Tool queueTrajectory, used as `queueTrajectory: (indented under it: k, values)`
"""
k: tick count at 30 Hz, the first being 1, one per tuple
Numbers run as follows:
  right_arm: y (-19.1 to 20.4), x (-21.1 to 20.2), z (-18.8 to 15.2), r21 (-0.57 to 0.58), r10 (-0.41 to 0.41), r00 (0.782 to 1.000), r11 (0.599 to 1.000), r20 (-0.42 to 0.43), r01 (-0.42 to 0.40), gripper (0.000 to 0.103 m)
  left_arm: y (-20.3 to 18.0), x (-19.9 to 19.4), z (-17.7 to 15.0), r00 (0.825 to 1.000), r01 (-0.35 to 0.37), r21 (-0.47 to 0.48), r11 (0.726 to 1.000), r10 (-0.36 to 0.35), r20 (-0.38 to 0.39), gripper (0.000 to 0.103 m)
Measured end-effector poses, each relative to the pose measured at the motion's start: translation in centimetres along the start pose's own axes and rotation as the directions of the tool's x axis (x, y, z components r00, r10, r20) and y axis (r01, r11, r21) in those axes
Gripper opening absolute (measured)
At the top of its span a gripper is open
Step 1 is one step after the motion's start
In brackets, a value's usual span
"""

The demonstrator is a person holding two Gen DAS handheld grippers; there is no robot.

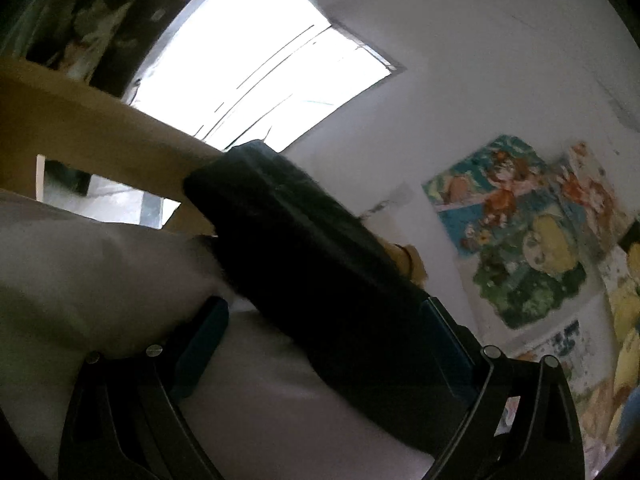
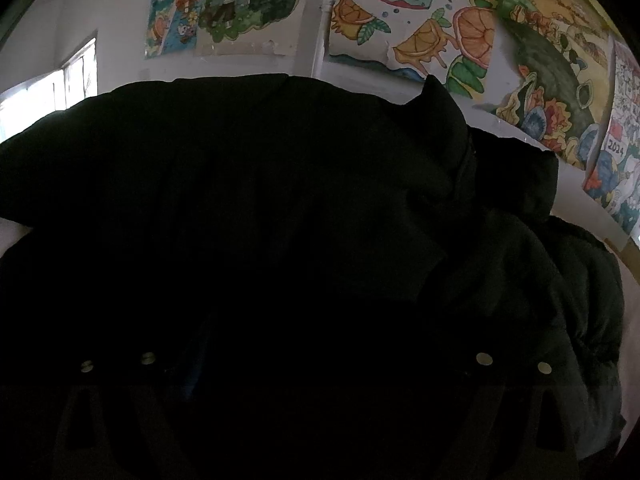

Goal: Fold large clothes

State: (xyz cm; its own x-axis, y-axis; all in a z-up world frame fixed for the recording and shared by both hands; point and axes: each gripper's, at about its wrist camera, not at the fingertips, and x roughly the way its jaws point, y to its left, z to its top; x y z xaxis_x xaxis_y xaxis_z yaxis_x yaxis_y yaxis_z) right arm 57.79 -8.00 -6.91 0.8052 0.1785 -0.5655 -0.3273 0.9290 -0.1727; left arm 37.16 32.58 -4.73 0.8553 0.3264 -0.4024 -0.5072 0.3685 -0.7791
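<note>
A black padded jacket [image 2: 280, 208] fills most of the right wrist view, bunched with a collar peak at its upper right. My right gripper [image 2: 316, 364] is pressed into it; only the finger screws show, the fingertips are lost in the dark cloth. In the left wrist view a long black part of the jacket [image 1: 320, 264] runs from the middle down between my left gripper's [image 1: 326, 344] fingers, which stand wide apart. The right blue pad [image 1: 448, 344] touches the cloth; the left pad [image 1: 204, 344] is clear of it. A person's hand [image 1: 408, 260] shows behind the cloth.
A white surface [image 1: 100, 272] lies at the left below the gripper. A tan wooden board [image 1: 80, 132] crosses the left side. A bright window [image 1: 256, 68] is above. Colourful posters [image 1: 528, 224] hang on the white wall, also in the right wrist view [image 2: 420, 36].
</note>
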Motion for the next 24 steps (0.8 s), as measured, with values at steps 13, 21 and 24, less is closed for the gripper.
queueTrajectory:
  k: [13, 21, 24]
  values:
    - [1.0, 1.9, 1.3, -0.047, 0.028, 1.000, 0.999, -0.008, -0.028, 0.097, 2.0, 1.0, 0.6, 0.998, -0.055, 0.004, 0.998, 0.055, -0.009, 0.013]
    - [-0.1, 2.2, 1.1, 0.007, 0.092, 0.996, 0.996, -0.011, -0.092, 0.098, -0.7, -0.3, 1.0, 0.997, 0.021, 0.114, 0.993, -0.029, 0.068, 0.003]
    - [-1.3, 0.6, 1.1, 0.072, 0.150, 0.988, 0.986, 0.037, -0.153, 0.098, -2.8, -1.8, 1.4, 0.990, 0.074, 0.179, 0.981, -0.094, 0.109, 0.003]
